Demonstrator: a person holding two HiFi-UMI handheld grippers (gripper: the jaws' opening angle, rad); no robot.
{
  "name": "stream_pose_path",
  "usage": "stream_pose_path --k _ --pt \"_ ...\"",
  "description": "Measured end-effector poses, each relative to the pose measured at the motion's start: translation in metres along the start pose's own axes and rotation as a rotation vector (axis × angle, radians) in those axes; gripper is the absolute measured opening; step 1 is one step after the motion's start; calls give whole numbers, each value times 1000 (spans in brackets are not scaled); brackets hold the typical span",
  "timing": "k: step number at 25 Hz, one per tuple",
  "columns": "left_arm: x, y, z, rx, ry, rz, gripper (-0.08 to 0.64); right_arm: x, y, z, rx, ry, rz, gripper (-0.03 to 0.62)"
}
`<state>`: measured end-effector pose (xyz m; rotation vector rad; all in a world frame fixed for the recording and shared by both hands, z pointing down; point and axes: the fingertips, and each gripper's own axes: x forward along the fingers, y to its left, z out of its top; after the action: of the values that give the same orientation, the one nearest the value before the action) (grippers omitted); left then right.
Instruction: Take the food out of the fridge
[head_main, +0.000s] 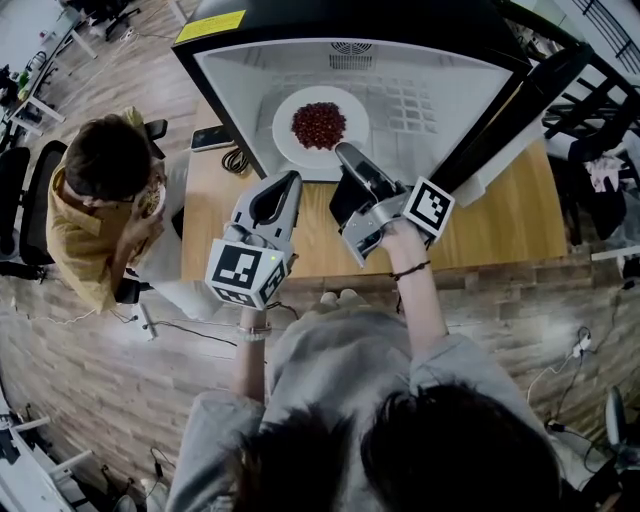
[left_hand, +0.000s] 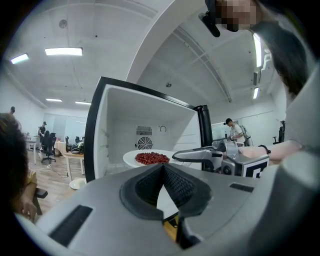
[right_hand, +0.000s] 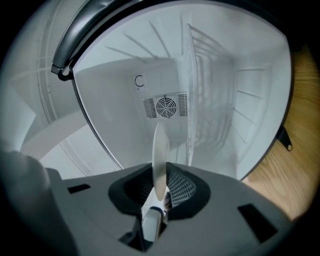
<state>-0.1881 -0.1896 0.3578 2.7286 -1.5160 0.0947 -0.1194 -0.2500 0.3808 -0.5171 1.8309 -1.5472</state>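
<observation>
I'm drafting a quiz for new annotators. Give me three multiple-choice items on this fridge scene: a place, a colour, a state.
1. Where is the plate relative to the fridge?
A. inside it
B. on top of it
C. beside it

2. The food is
A. green
B. red
C. yellow

3. The right gripper is
A. open, empty
B. shut on the plate's rim
C. shut on the fridge door

Answers:
1 A, the head view shows it within the white interior.
2 B, a red heap.
3 B, the rim stands edge-on between its jaws in the right gripper view.
</observation>
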Motion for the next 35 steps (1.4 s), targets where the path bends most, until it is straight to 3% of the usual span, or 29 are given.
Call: stream_pose_path --k 35 --pt "-25 -43 -27 9 27 12 8 -75 -13 -11 56 39 -16 71"
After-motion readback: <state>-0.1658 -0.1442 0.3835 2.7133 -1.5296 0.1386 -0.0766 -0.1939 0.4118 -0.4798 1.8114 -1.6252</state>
